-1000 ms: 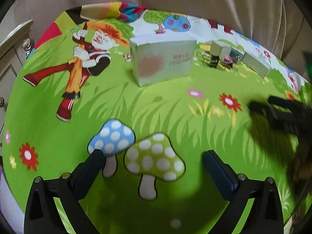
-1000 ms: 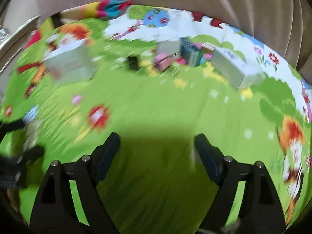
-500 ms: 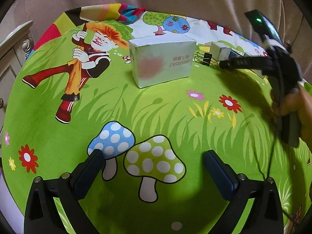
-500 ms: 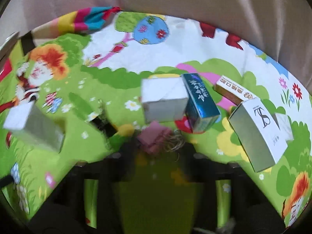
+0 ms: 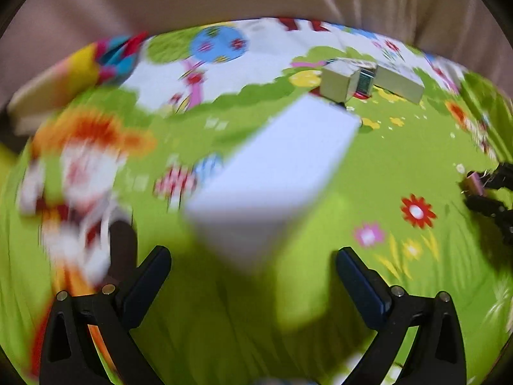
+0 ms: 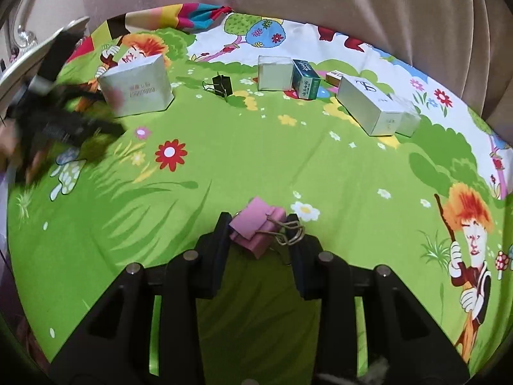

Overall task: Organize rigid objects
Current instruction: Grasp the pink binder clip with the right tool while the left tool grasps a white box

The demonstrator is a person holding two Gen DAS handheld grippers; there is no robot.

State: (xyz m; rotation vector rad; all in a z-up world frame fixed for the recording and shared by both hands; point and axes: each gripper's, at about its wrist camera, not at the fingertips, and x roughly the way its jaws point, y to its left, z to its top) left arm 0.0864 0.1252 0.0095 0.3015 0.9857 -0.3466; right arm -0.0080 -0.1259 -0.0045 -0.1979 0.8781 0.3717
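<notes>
My right gripper (image 6: 259, 224) is shut on a pink binder clip (image 6: 256, 226) and holds it just above the green cartoon cloth (image 6: 288, 160). A black binder clip (image 6: 221, 85) lies farther back, beside the large white box (image 6: 138, 89). In the blurred left wrist view that white box (image 5: 275, 173) fills the middle, close in front of my open left gripper (image 5: 253, 276); nothing is between its fingers. The right gripper (image 5: 481, 189) with the pink clip (image 5: 474, 184) shows at the right edge. The left gripper (image 6: 105, 122) is a dark blur beside the box.
A cluster of boxes stands at the back right: a small white box (image 6: 275, 73), a teal box (image 6: 306, 78), a small orange box (image 6: 333, 77) and a long white box (image 6: 368, 106). A beige curtain (image 6: 320, 0) hangs behind the cloth.
The right gripper closed on the pink clip near the boxes and drew back with it. The left gripper swung in close to the large white box, rolling as it went.
</notes>
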